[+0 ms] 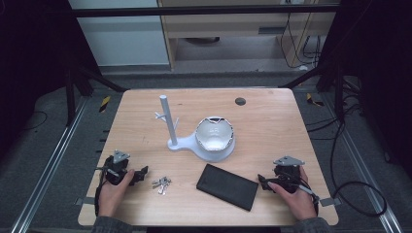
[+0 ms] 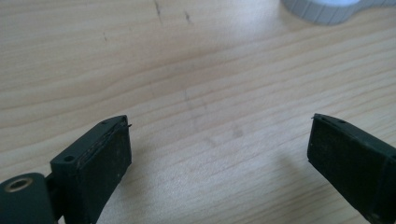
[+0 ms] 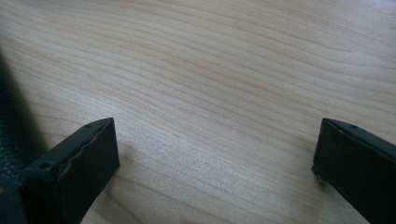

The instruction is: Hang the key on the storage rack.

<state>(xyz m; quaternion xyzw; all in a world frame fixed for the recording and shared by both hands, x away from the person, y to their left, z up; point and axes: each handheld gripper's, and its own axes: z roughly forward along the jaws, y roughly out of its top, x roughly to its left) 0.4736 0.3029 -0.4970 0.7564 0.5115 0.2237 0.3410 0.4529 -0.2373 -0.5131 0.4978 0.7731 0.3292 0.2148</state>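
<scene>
A white stand with a tall post and small pegs rises mid-table, joined to a round white base that carries a shiny bowl. A bunch of keys lies on the wood near the front left. A flat black wallet lies front centre. My left gripper rests low at the front left, just left of the keys, open over bare wood. My right gripper rests at the front right, open, its tips close to the wallet's right end.
The wooden table has a dark round hole near its back edge. The white base's rim shows at the top of the left gripper view. Metal rails, cables and black frame posts surround the table.
</scene>
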